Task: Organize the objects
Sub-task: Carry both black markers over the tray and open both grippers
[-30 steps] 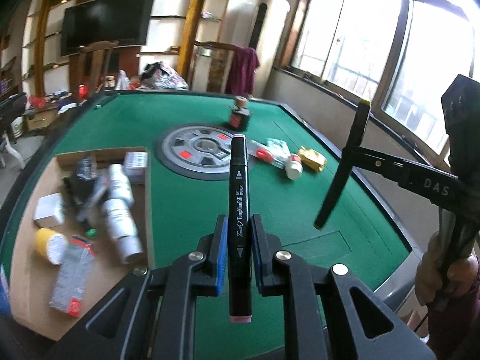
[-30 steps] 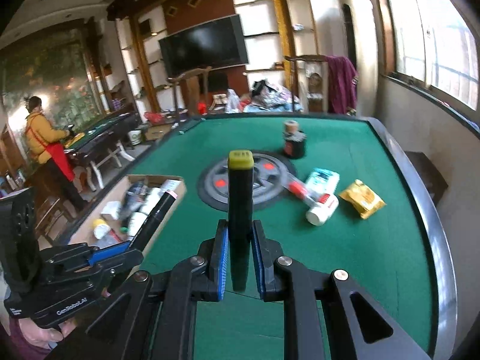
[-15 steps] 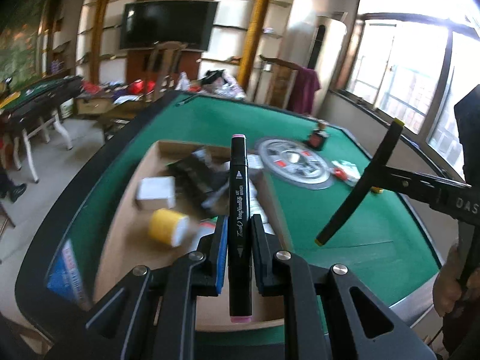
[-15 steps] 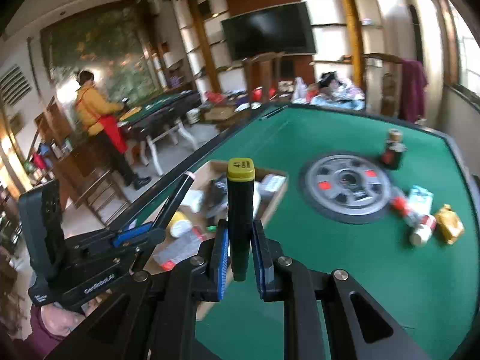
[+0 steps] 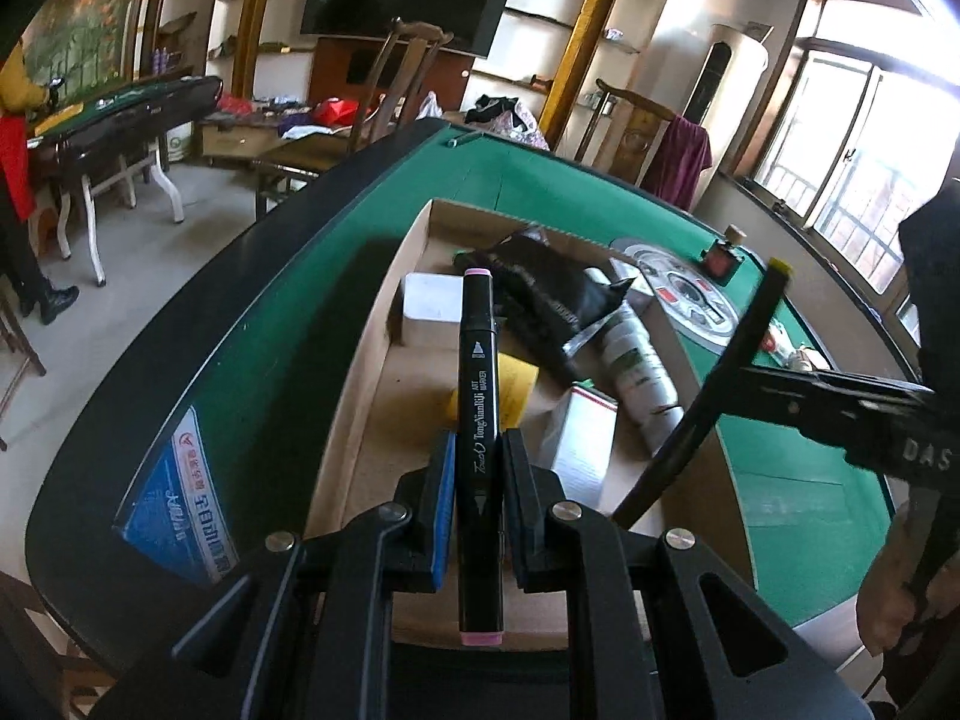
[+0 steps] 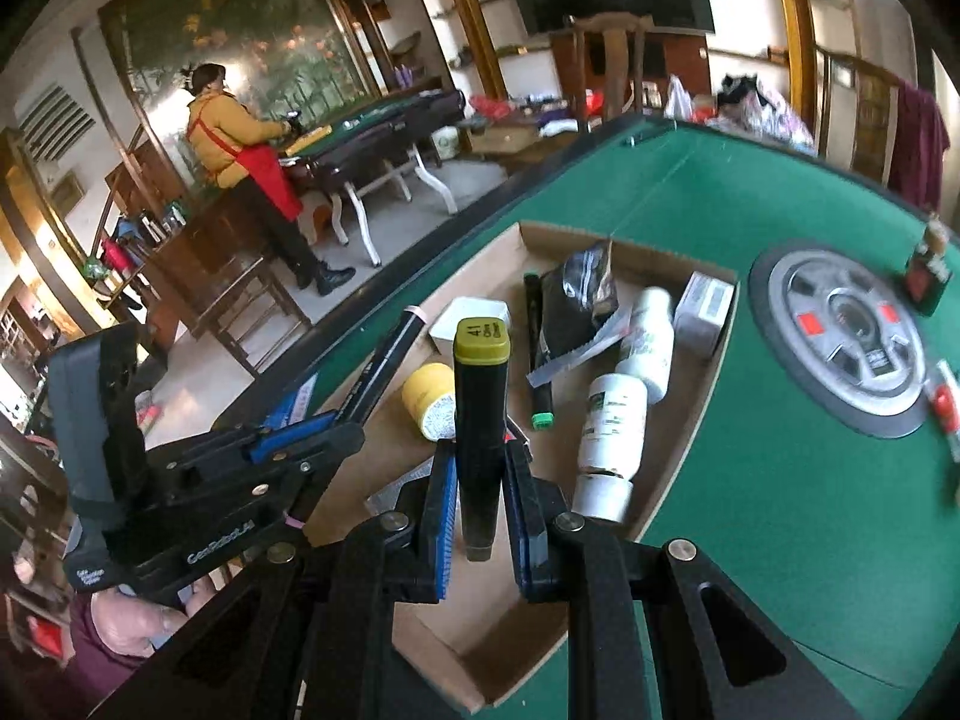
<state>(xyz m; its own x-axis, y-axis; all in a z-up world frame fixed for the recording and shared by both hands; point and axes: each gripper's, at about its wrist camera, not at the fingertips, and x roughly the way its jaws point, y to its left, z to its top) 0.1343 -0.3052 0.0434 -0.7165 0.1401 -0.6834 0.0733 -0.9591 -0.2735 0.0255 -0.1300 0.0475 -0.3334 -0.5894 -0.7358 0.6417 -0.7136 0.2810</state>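
My left gripper (image 5: 477, 471) is shut on a black art marker with pink caps (image 5: 478, 396), held upright above the near end of the cardboard tray (image 5: 393, 276). My right gripper (image 6: 477, 480) is shut on a black marker with a yellow-green cap (image 6: 480, 396), also above the tray (image 6: 684, 420). Each gripper shows in the other's view: the right one with its marker (image 5: 708, 402), the left one with its marker (image 6: 384, 366). The tray holds white bottles (image 6: 612, 420), a yellow roll (image 6: 429, 399), small boxes and a black pouch (image 6: 579, 300).
The tray lies on a green felt table (image 6: 750, 540) with a round grey centre plate (image 6: 840, 336). A small dark bottle (image 6: 927, 267) and several packets lie beyond the plate. A person in yellow (image 6: 240, 144) stands at another table far left.
Both grippers have swung left with their markers, from over the open felt to above the cardboard tray. The tray now fills the middle of both views.
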